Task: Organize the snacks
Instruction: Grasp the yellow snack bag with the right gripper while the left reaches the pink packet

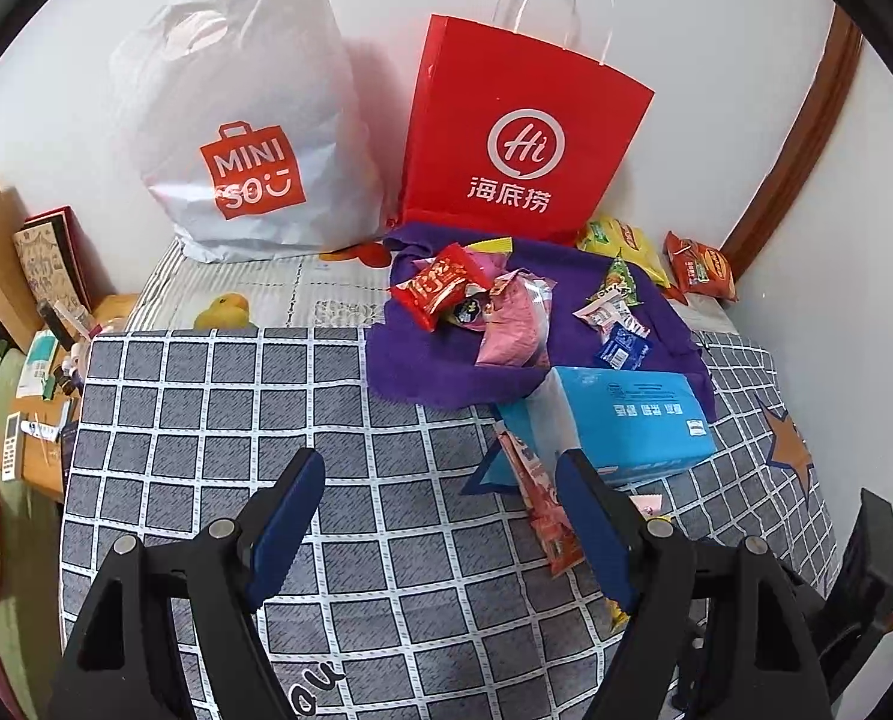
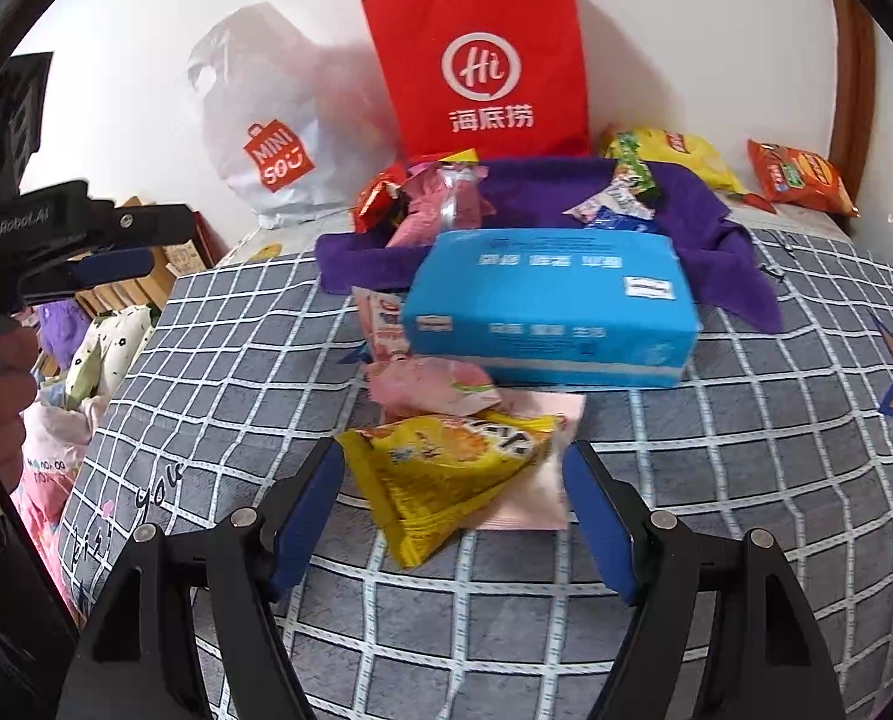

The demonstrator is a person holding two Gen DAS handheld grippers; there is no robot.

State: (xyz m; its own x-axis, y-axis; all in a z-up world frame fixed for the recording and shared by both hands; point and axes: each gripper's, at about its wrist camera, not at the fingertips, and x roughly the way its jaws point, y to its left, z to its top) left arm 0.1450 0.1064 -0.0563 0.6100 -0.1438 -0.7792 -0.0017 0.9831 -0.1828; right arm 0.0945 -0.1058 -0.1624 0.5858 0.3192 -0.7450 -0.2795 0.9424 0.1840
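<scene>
the landmark here is the sky-blue cardboard box point(image 2: 551, 306) lying flat on the grey quilt with a white grid pattern point(image 1: 206, 420). behind the box a crumpled purple cloth point(image 2: 704, 204) is spread, and on it sits a heap of small snacks: a red foil wrapper point(image 1: 437, 287), a pink-and-clear plastic packet point(image 1: 515, 324) and a small dark-blue sachet point(image 1: 622, 349). further behind the box, against the white wall, stands a red paper carrier bag with white handles point(image 1: 518, 138), and to the left of that a white plastic shopping bag with an orange logo point(image 1: 248, 138). behind the box to the right, a yellow crisp packet point(image 2: 674, 156) and an orange crisp packet point(image 2: 800, 174) lie by the wall.

in front of the box lie a pink snack pouch point(image 2: 434, 390) touching its front edge and, nearer still, a yellow triangular snack bag point(image 2: 446, 474). a long pink-and-red stick packet point(image 1: 542, 504) pokes out at the box's left end.

the right gripper point(image 2: 452, 516) has its blue-padded jaws spread, with the yellow bag lying between them; whether the pads touch it cannot be told. the left gripper point(image 1: 440, 540) is also spread wide, over bare quilt left of the box, nothing between its pads, though its right finger overlaps the stick packet in view.
</scene>
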